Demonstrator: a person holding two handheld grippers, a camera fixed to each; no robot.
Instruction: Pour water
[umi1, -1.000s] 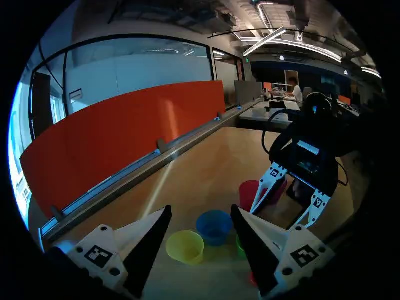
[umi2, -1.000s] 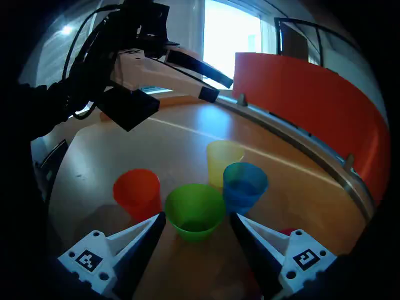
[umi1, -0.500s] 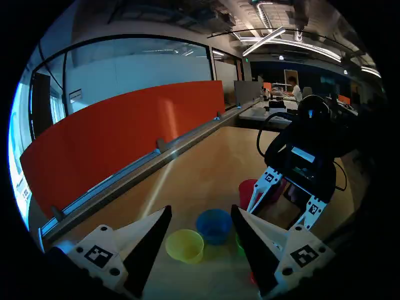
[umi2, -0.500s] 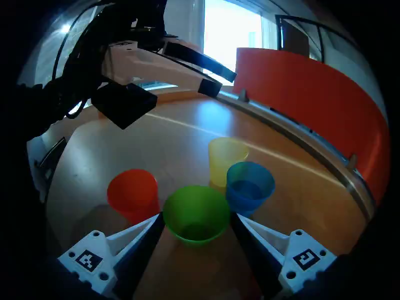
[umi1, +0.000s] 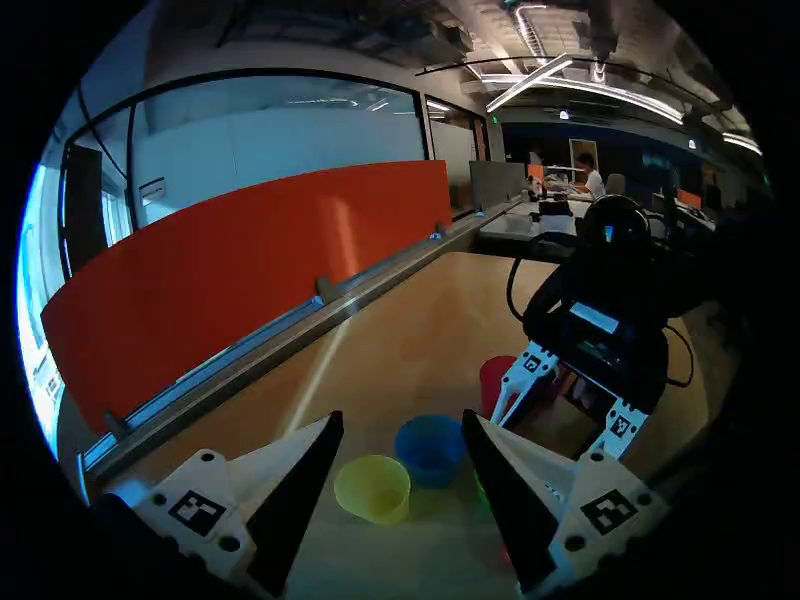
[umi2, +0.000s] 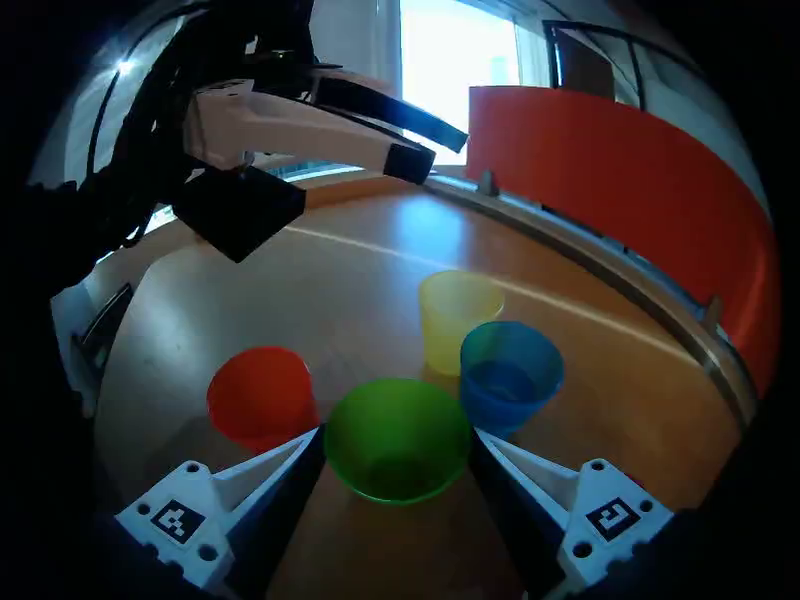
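Note:
Several plastic cups stand close together on the wooden table (umi2: 350, 280). In the right gripper view, the green cup (umi2: 398, 452) sits between the fingers of my right gripper (umi2: 395, 436), which is open and flanks its rim closely. A red cup (umi2: 258, 395) is to its left, with a yellow cup (umi2: 458, 318) and a blue cup (umi2: 510, 372) behind it. My left gripper (umi2: 430, 150) hovers open, high above the table. In the left gripper view, my left gripper (umi1: 400, 418) frames the yellow cup (umi1: 372, 488) and blue cup (umi1: 430, 450). The right gripper (umi1: 548, 428) is low by the red cup (umi1: 494, 378).
An orange divider panel (umi1: 250, 260) on a metal rail (umi1: 300, 335) runs along the table's far side (umi2: 620, 190). More desks and a seated person (umi1: 592, 182) are far behind. Cables (umi1: 520, 280) hang from the right gripper's body.
My right gripper has slid forward and lower, so the green cup now sits between its fingers. The left gripper has hardly moved.

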